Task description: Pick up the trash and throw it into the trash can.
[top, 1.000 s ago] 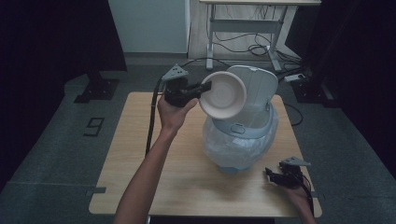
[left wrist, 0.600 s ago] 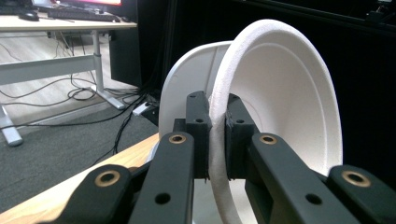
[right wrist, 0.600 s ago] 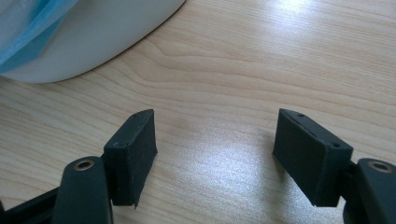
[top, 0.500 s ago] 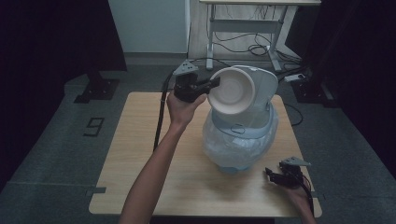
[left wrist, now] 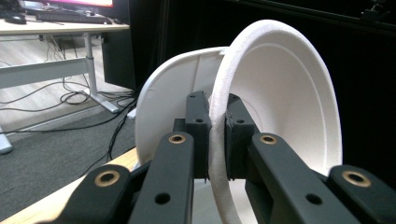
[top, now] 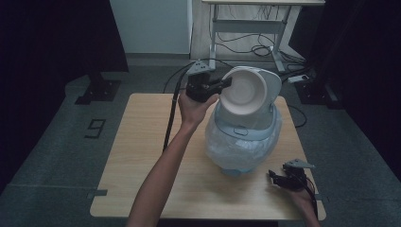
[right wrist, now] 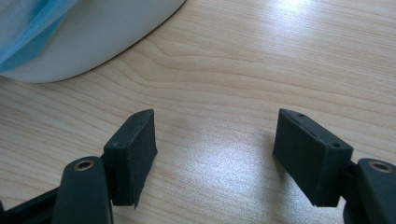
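A white foam bowl (top: 244,92) hangs tilted on its side above a small pale bin (top: 243,142) lined with a bluish plastic bag. My left gripper (top: 227,82) is shut on the bowl's rim (left wrist: 217,140), one pad on each side of it. Behind the bowl stands the bin's raised white lid (top: 272,87) (left wrist: 175,98). My right gripper (top: 273,177) rests low at the table's front right corner, open, with bare wood between its pads (right wrist: 135,149). The bin's white base (right wrist: 88,42) lies just beyond it.
The wooden table (top: 142,156) carries the bin at its right half. A black cable (top: 170,118) trails from the left gripper across the table. Beyond the far edge stand a metal desk frame (top: 246,28) with loose cables and dark curtains at both sides.
My left hand has carried the bowl rightward, from beside the bin to over its open top in front of the lid. The right gripper has stayed still.
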`<state>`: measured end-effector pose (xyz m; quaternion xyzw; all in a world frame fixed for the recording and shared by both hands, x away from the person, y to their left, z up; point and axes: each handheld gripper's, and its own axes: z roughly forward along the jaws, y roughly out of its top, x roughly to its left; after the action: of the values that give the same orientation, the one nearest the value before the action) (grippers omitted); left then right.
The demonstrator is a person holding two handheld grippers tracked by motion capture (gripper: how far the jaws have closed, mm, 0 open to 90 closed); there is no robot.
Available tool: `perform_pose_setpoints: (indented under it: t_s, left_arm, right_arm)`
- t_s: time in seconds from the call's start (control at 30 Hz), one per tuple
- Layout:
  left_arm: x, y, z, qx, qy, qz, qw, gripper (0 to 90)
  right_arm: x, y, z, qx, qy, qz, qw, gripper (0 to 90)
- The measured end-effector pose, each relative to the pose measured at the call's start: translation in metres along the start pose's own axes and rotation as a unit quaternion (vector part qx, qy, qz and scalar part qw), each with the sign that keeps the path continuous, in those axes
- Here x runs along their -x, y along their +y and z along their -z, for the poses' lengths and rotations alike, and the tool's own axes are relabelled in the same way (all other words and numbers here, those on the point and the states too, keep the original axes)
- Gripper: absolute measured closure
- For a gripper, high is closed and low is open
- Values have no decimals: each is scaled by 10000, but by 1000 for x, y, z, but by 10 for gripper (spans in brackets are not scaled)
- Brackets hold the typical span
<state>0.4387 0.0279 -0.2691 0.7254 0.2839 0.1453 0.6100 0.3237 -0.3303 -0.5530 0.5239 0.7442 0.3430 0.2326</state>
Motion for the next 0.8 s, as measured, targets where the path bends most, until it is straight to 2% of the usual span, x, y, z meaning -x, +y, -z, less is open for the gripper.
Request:
perform_pose_setpoints:
  t_s: [0.33,0.8]
  left_arm:
    - [8,2,-17,-67,-82,-78,9999,824]
    - [11,-1,-31,-123,-24,-164,9998,821]
  right_arm:
    - [0,0,0,-6,-5,12,10000,293]
    - [0,0,0,-6,-2,18,10000,292]
